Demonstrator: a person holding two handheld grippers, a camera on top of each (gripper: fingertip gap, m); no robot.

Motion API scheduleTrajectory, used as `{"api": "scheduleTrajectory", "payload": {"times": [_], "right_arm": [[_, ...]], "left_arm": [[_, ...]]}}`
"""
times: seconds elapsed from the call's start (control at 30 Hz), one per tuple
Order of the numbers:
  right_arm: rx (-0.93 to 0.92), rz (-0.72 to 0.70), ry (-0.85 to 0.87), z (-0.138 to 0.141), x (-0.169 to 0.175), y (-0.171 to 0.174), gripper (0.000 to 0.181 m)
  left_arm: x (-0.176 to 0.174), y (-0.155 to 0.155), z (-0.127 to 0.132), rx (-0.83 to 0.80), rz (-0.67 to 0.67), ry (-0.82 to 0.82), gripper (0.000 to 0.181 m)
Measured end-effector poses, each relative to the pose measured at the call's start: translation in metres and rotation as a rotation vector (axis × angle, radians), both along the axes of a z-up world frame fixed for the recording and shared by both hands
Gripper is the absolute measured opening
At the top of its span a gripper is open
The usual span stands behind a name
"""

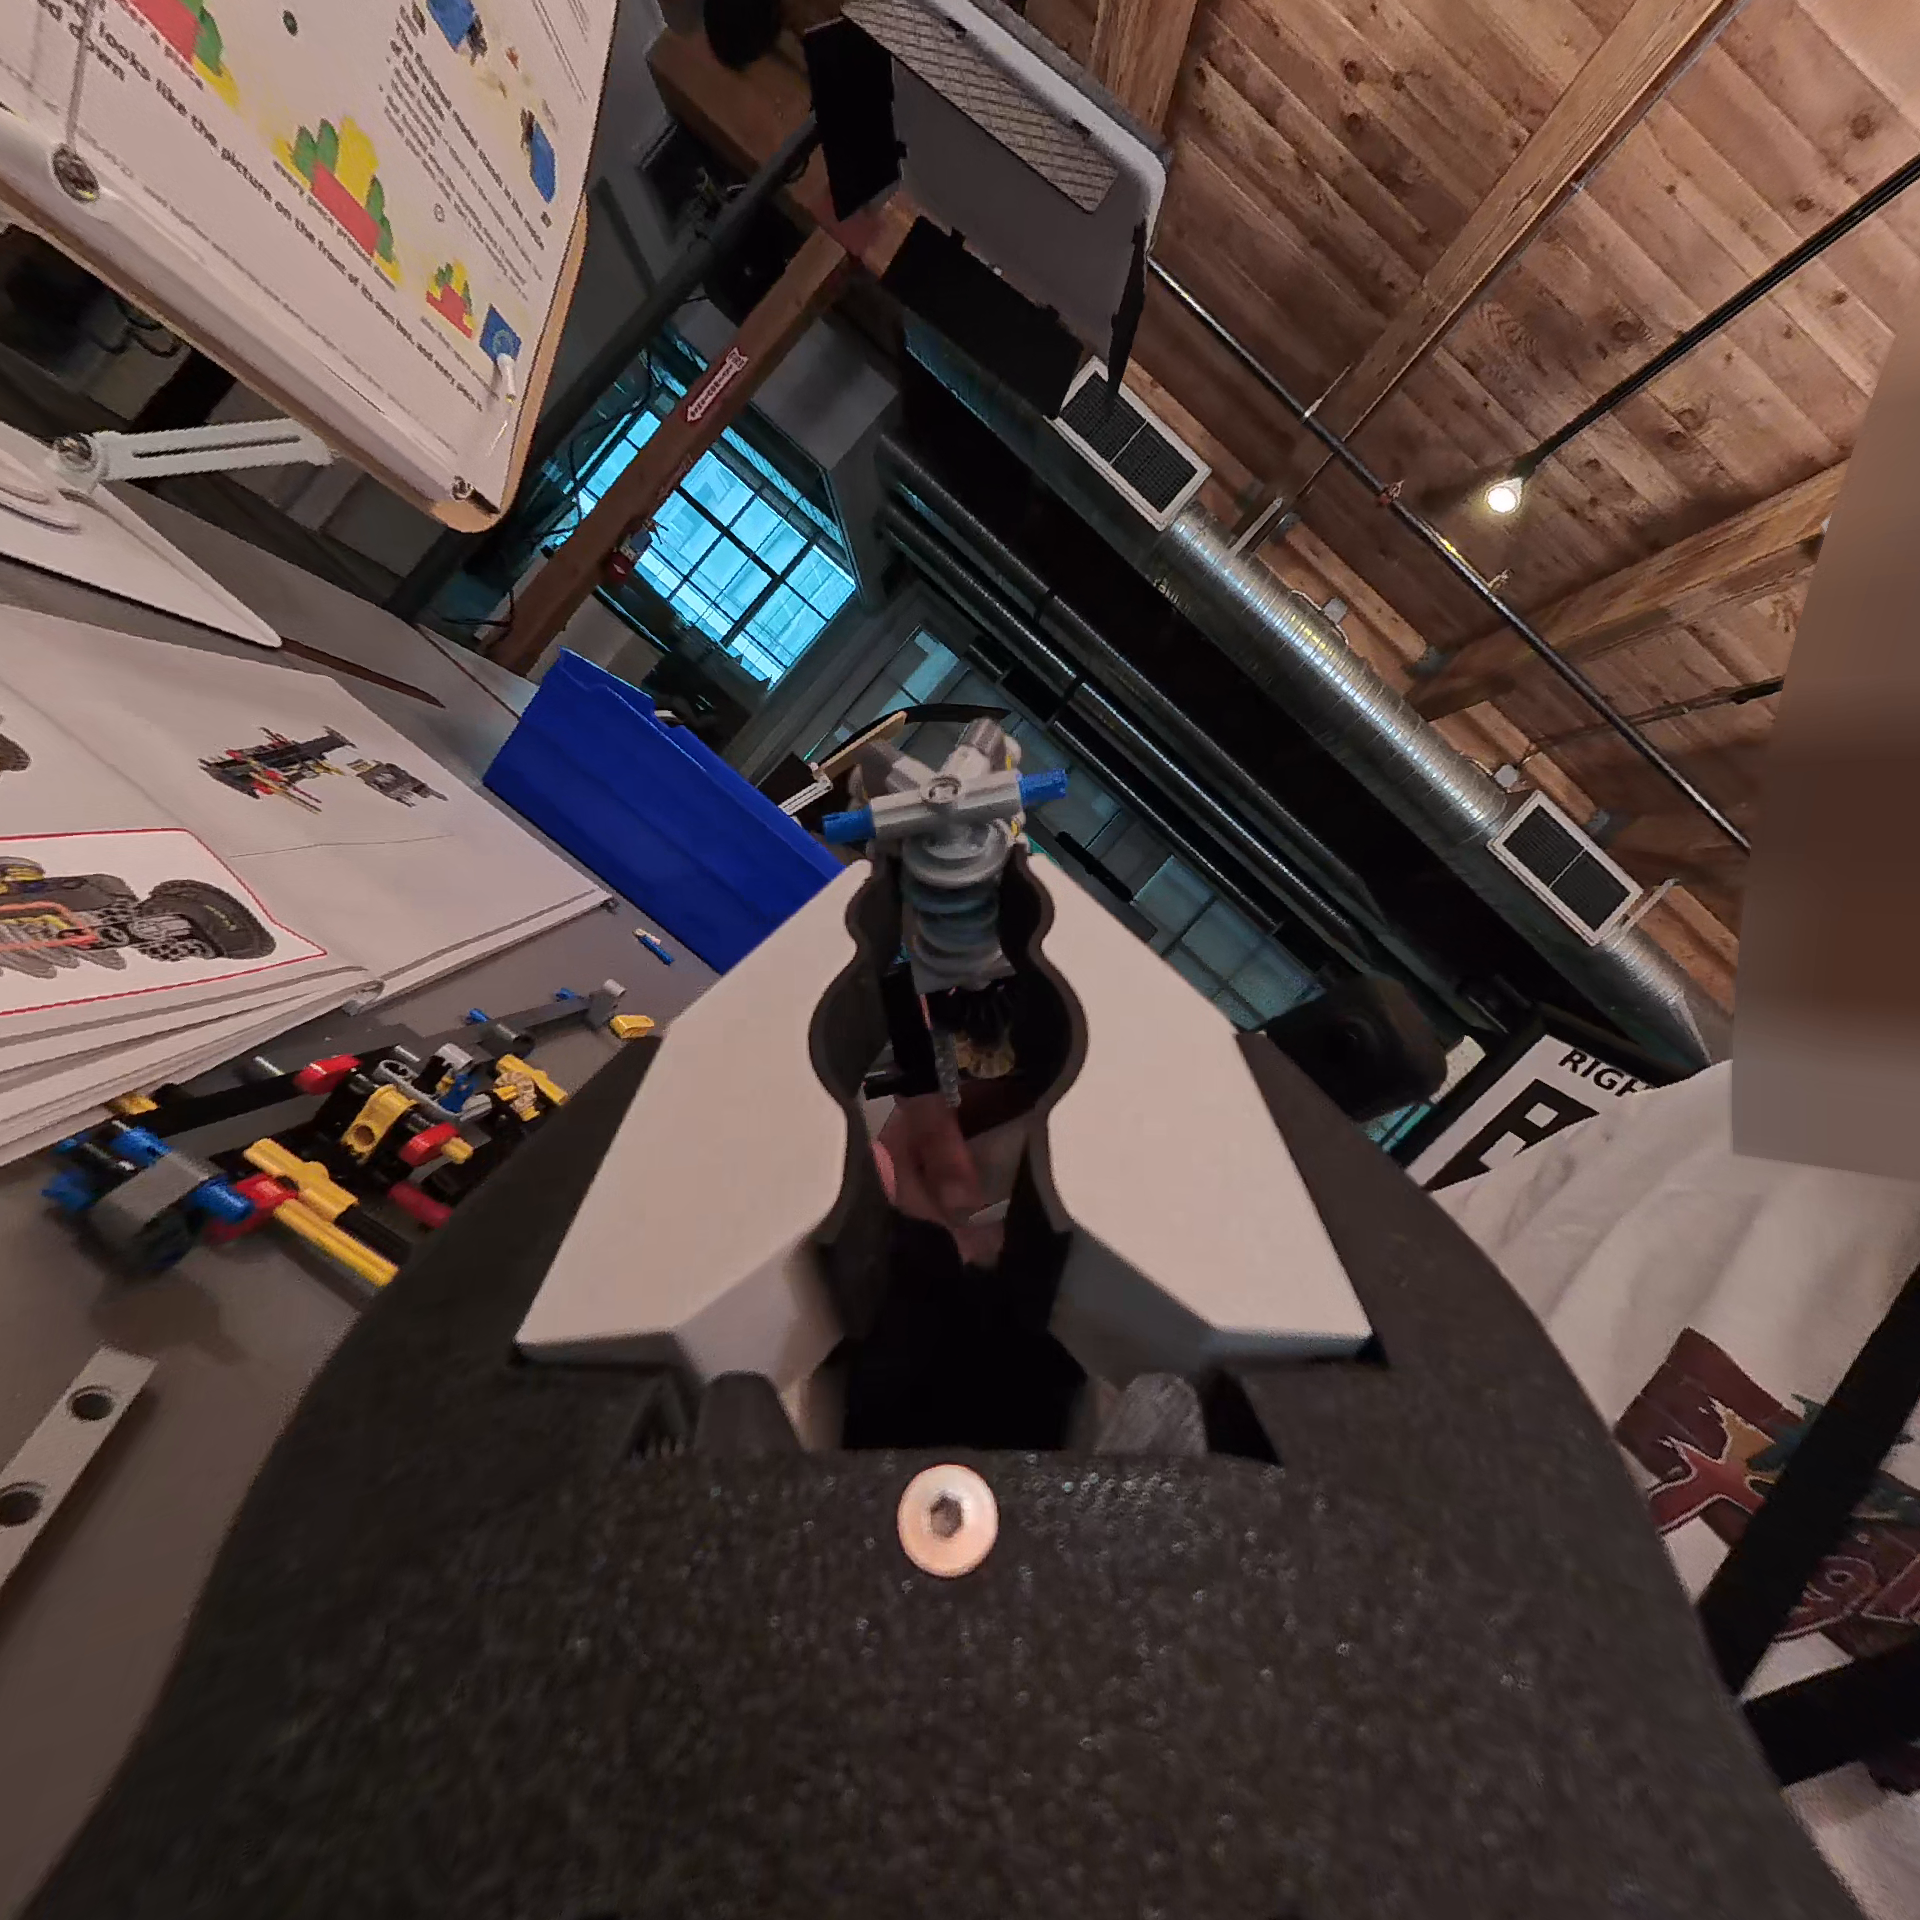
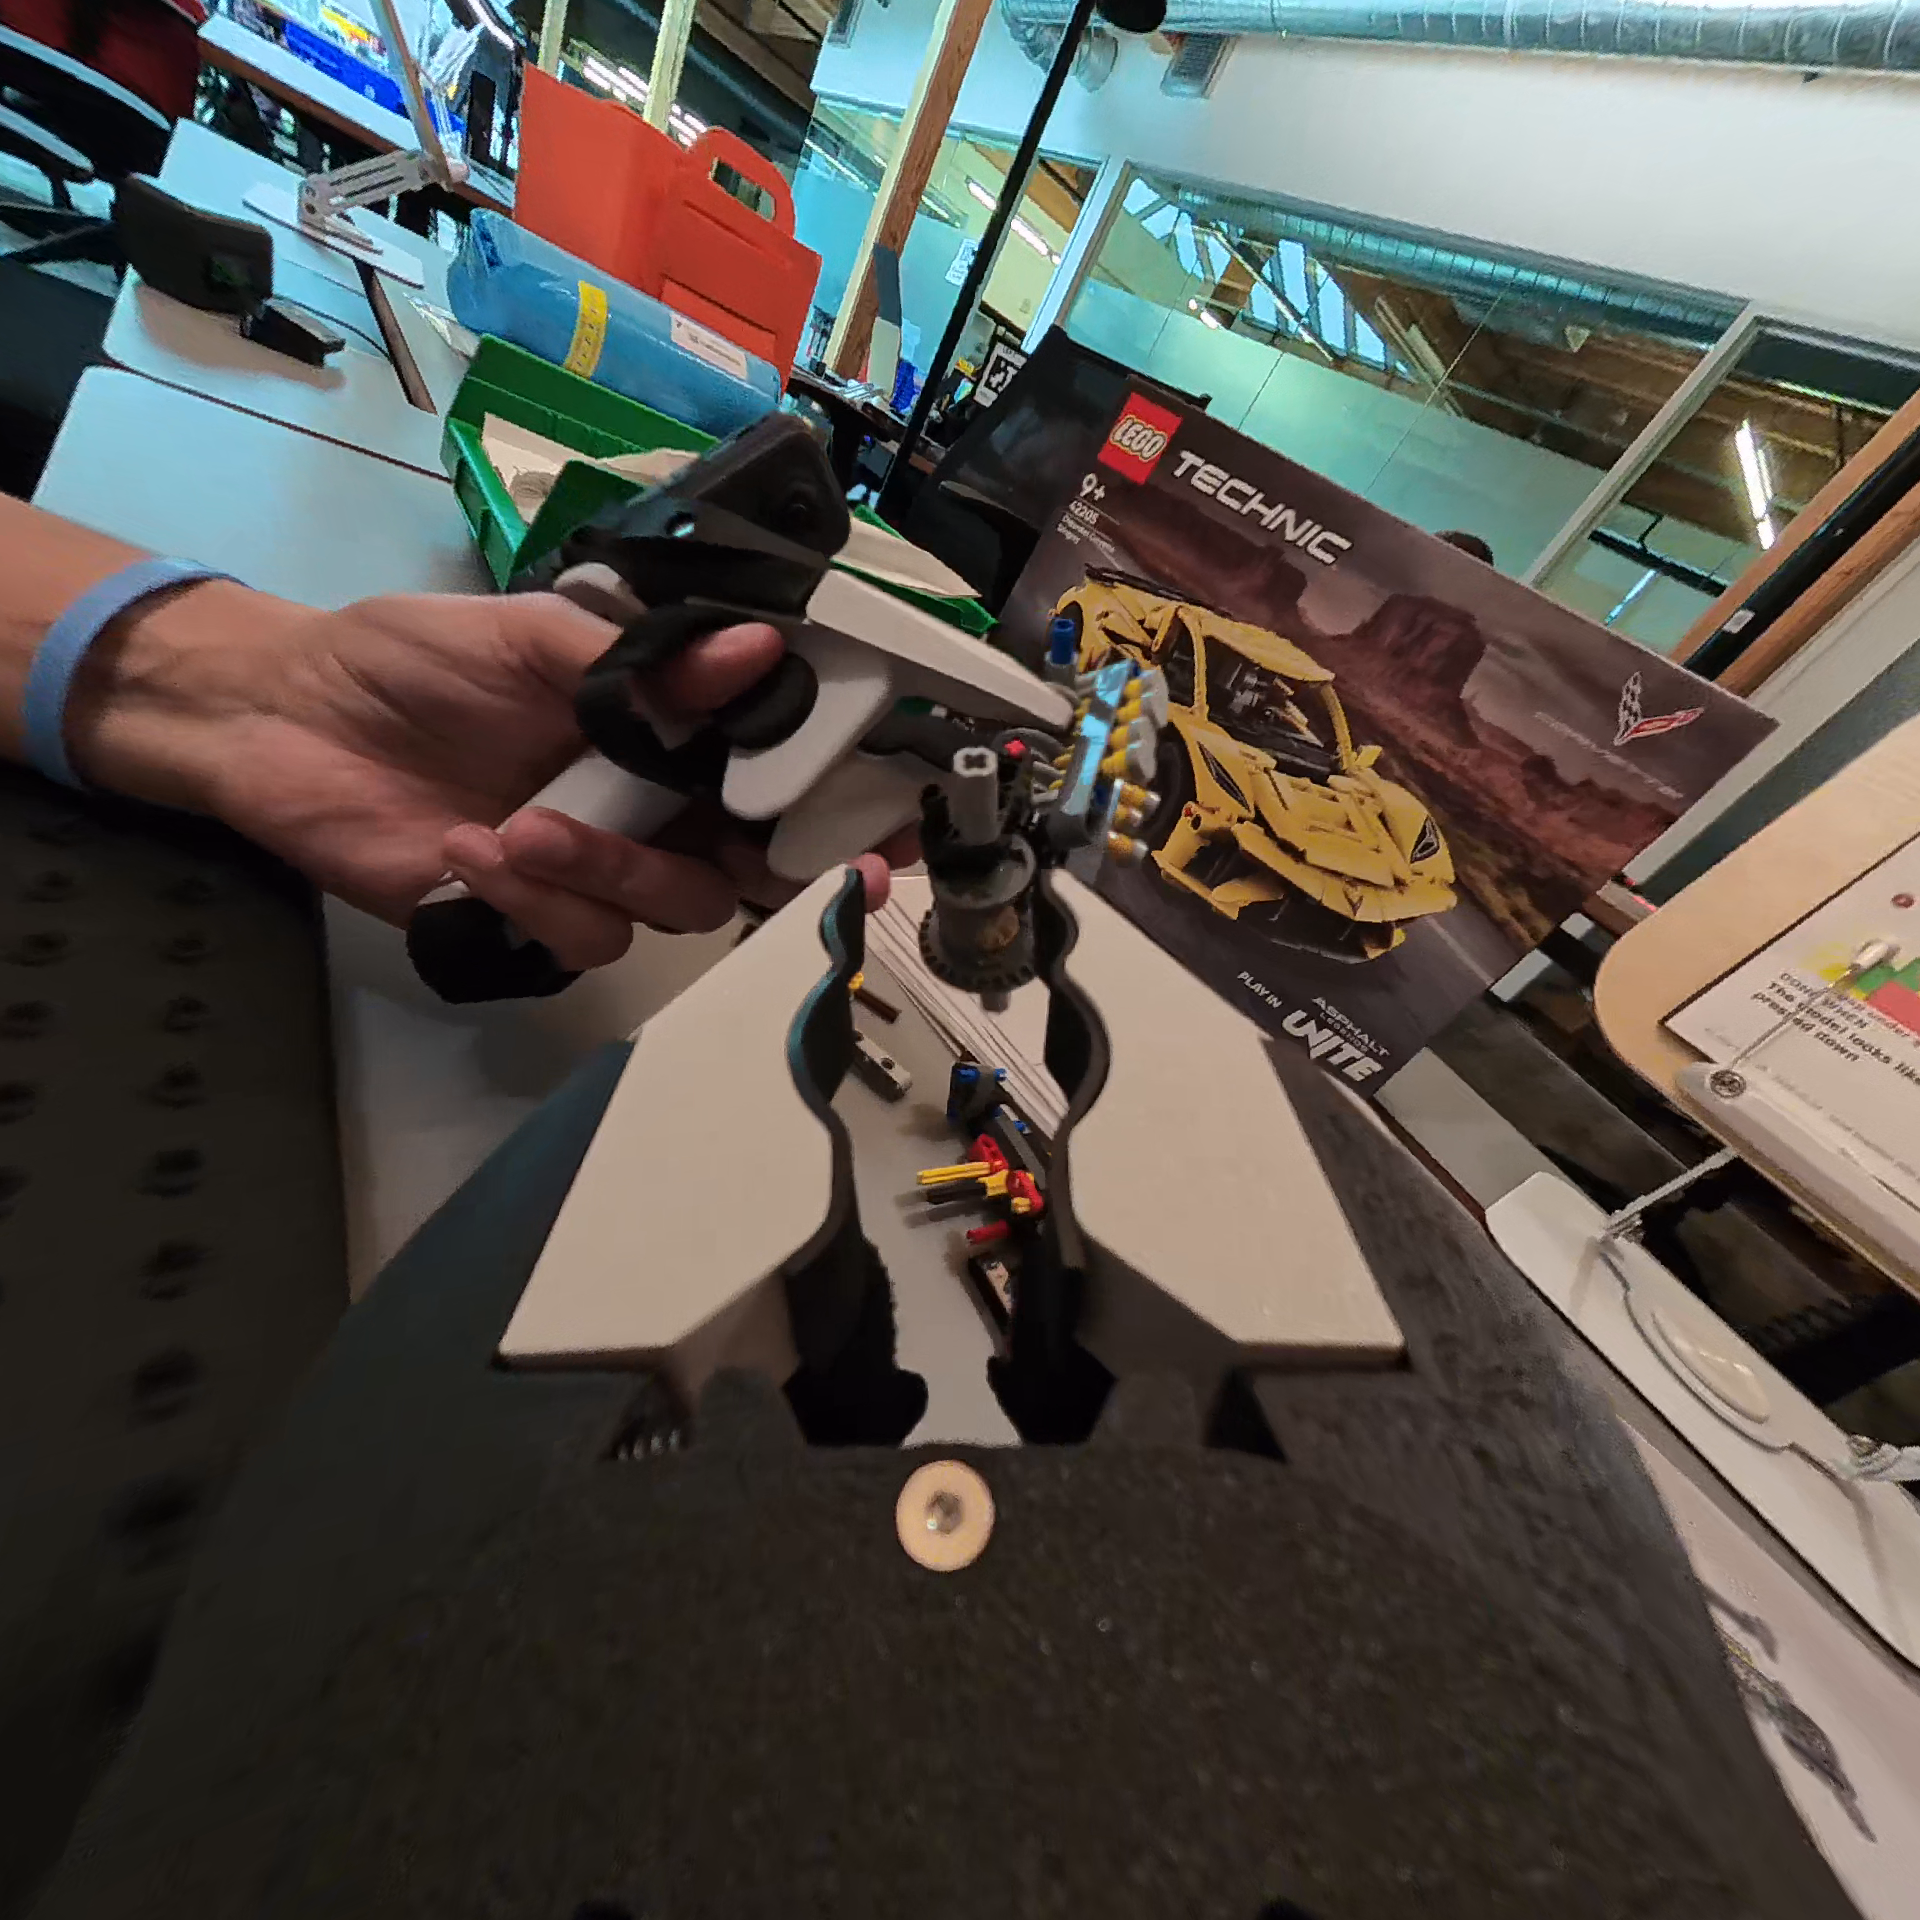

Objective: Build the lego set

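Grey lego assembly (image 1: 951,862) is held above the table (image 2: 260,488), clamped at one end by the left gripper (image 1: 948,883) fingers and at its gear end by the right gripper (image 2: 951,914) fingers (loose parts (image 1: 312,1153) lie on the table below).
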State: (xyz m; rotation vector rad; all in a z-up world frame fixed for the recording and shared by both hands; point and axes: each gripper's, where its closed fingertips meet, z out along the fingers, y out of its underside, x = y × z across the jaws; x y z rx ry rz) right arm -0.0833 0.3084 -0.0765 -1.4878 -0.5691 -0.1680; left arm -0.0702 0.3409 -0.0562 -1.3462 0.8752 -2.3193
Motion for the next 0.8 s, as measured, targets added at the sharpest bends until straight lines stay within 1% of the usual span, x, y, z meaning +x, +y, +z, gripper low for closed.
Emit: {"api": "scheduleTrajectory", "payload": {"times": [0.07,0.2,0.33,0.4,0.5,0.67,0.8], "right_arm": [[-0.025,0.008,-0.008,-0.006,-0.002,0.000,0.031],[-0.001,0.003,0.006,-0.002,0.000,-0.002,0.026],[-0.003,-0.004,0.018,0.001,0.001,0.005,0.028],[0.017,-0.022,-0.020,0.003,0.000,0.007,0.020],[0.021,-0.051,-0.059,0.003,0.002,0.008,0.020],[0.039,-0.087,-0.021,0.009,0.013,0.004,0.019],[0.083,-0.131,-0.056,0.015,0.017,0.003,0.019]], "left_arm": [[-0.001,0.005,0.001,-0.026,0.010,-0.007,0.017],[-0.003,0.013,0.001,-0.060,0.025,-0.010,0.017],[-0.001,0.004,0.000,-0.048,-0.014,-0.003,0.017],[0.000,-0.001,0.000,-0.043,-0.035,-0.001,0.017],[0.000,0.000,-0.002,-0.051,-0.038,0.007,0.017],[0.000,-0.001,0.000,-0.031,-0.022,0.003,0.017],[-0.002,-0.003,0.002,-0.051,-0.043,-0.011,0.018]]}}
